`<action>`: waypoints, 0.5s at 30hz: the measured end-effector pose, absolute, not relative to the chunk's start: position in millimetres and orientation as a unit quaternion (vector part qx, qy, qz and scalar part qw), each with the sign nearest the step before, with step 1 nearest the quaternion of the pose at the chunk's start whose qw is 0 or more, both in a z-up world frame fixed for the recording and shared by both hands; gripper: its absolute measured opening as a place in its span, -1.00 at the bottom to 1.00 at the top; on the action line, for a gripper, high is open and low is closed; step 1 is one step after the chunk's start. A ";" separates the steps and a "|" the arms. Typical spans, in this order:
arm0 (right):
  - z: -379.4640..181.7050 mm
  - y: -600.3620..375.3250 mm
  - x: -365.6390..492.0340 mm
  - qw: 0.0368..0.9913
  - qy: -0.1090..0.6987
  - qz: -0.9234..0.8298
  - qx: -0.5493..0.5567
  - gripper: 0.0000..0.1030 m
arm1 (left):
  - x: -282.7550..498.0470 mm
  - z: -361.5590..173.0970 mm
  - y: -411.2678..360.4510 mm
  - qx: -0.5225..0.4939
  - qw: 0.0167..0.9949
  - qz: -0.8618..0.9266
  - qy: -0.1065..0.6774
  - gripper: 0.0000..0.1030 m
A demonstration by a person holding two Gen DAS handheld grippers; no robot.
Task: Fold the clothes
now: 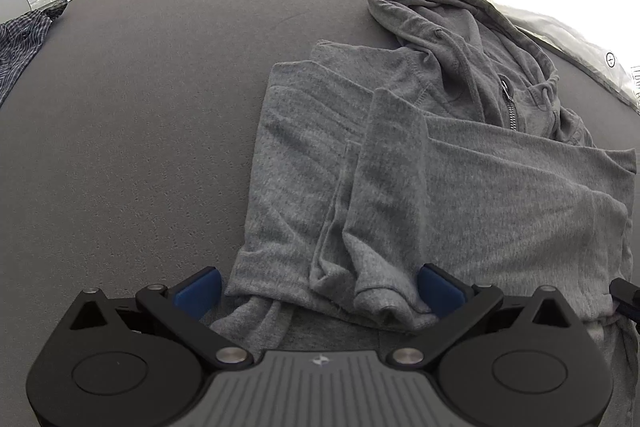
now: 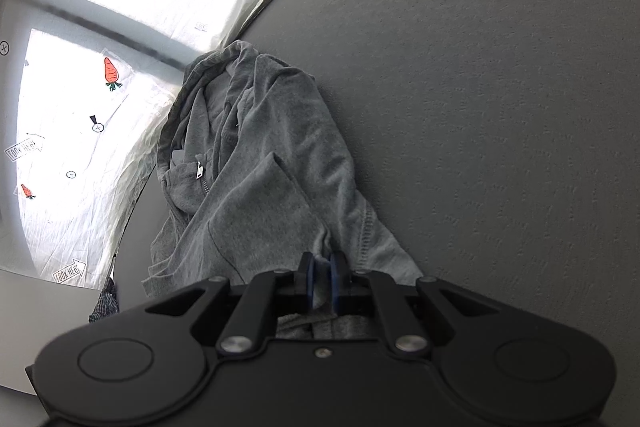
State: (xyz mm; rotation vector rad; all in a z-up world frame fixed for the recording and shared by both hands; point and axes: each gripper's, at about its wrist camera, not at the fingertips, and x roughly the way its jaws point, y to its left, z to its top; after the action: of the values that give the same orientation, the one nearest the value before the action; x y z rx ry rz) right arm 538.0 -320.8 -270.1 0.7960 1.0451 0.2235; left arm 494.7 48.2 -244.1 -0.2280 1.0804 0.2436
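The left gripper (image 1: 320,287) is spread wide around the near hem of the grey hoodie (image 1: 440,167), which stretches ahead of it; the right gripper (image 2: 323,283) pinches a fold of hoodie hem between its pads

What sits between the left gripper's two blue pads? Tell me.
In the left wrist view, the open left gripper straddles the grey zip-up hoodie's bunched hem.

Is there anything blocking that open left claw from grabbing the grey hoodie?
Nothing visible. The left gripper stands open with the bottom edge of the grey zip-up hoodie lying right between its blue pads. The right gripper is already shut on the fabric.
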 end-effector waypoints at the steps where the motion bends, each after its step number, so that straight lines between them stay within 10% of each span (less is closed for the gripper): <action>1: -269.2 -320.7 537.5 0.785 0.486 0.100 0.370 -0.86 | 496.3 -243.6 49.4 -0.109 0.842 0.113 0.516 1.00; 8: -246.3 -314.1 541.1 0.798 0.508 0.104 0.308 -0.64 | 507.7 -241.6 55.7 -0.118 0.825 0.106 0.543 1.00; 15: -191.2 -290.8 560.9 0.844 0.493 0.135 0.161 0.46 | 507.2 -204.8 92.6 -0.188 0.863 0.084 0.461 1.00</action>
State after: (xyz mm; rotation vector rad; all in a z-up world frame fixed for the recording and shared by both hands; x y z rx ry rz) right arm 560.9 -290.8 -191.2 0.3389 1.0417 0.2858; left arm 507.2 92.6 -204.8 -0.3933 0.9660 0.1756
